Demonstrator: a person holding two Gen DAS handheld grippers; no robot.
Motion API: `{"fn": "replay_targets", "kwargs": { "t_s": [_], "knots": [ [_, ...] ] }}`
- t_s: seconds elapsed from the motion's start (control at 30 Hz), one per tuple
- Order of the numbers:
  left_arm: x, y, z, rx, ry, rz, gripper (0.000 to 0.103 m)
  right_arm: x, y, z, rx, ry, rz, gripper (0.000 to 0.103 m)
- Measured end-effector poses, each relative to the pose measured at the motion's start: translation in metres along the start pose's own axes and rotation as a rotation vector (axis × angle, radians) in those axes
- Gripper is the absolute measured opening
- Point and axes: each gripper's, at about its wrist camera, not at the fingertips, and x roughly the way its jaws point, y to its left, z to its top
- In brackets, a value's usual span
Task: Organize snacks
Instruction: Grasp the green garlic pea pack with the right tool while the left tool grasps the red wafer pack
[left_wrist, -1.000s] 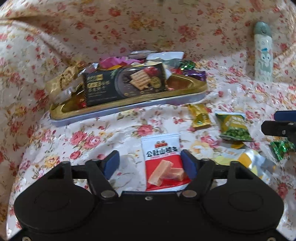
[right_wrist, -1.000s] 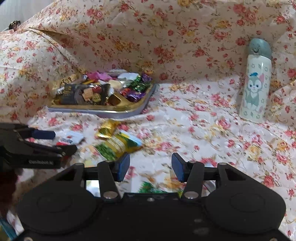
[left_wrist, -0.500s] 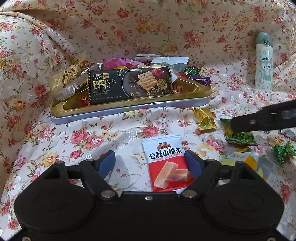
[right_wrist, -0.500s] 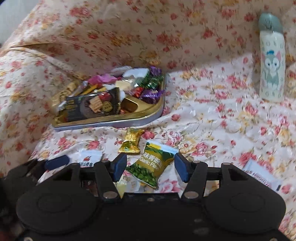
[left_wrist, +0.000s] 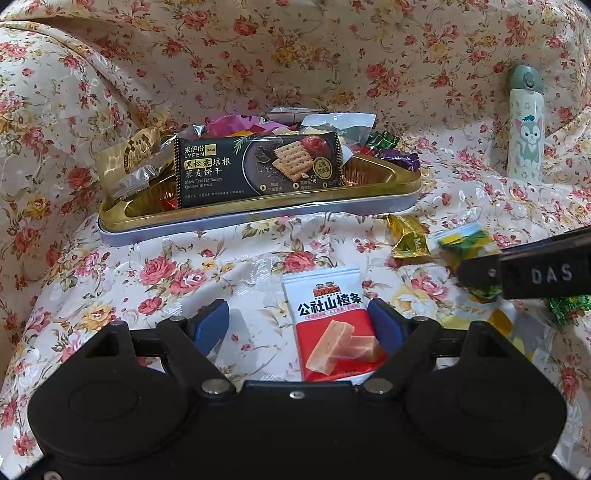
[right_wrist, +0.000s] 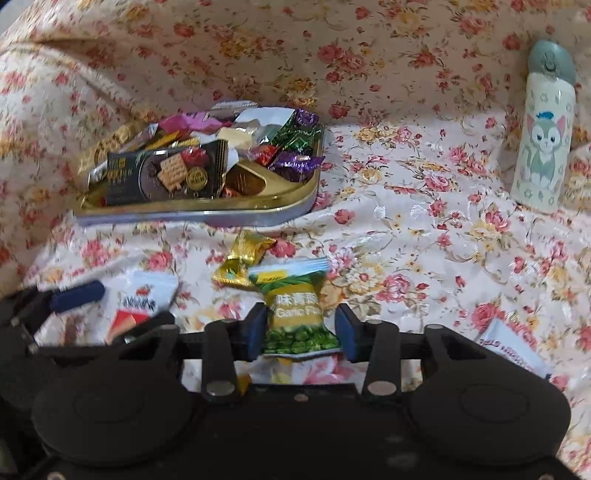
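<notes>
A floral cloth (left_wrist: 110, 280) is covering the whole surface. Toward its back left edge, the gold tray (left_wrist: 258, 212) is already holding many snacks. The left gripper (left_wrist: 299, 319) is waiting spread around the red-and-white packet (left_wrist: 332, 325). The right gripper (right_wrist: 299, 328) is closing on the green pea packet (right_wrist: 295, 314); the gold candy (right_wrist: 243, 262) is lying loose behind it.

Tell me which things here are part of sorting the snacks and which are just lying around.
Part of the job:
- tray of snacks
- red packet between the open left gripper's fingers
- green pea packet, right gripper closing on it
- gold candy
- green candy

Just lying about:
- cat bottle
- floral cloth
</notes>
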Motion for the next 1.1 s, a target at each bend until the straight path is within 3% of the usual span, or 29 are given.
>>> {"fn": "replay_targets", "kwargs": {
  "t_s": [0.2, 0.5, 0.83, 1.1],
  "knots": [
    [0.000, 0.000, 0.000, 0.000, -0.001, 0.001, 0.084, -0.013, -0.013, -0.001, -0.080, -0.033, -0.028, 0.032],
    [-0.001, 0.000, 0.000, 0.001, -0.002, -0.003, 0.082, -0.025, -0.049, -0.008, -0.062, -0.009, -0.066, 0.032],
    [-0.006, -0.005, -0.003, 0.031, -0.035, -0.043, 0.058, -0.042, -0.064, -0.032, -0.016, -0.014, -0.032, 0.032],
    [-0.007, -0.006, -0.004, 0.043, -0.043, -0.042, 0.050, -0.053, -0.066, -0.038, 0.032, 0.000, 0.011, 0.032]
  ]
}}
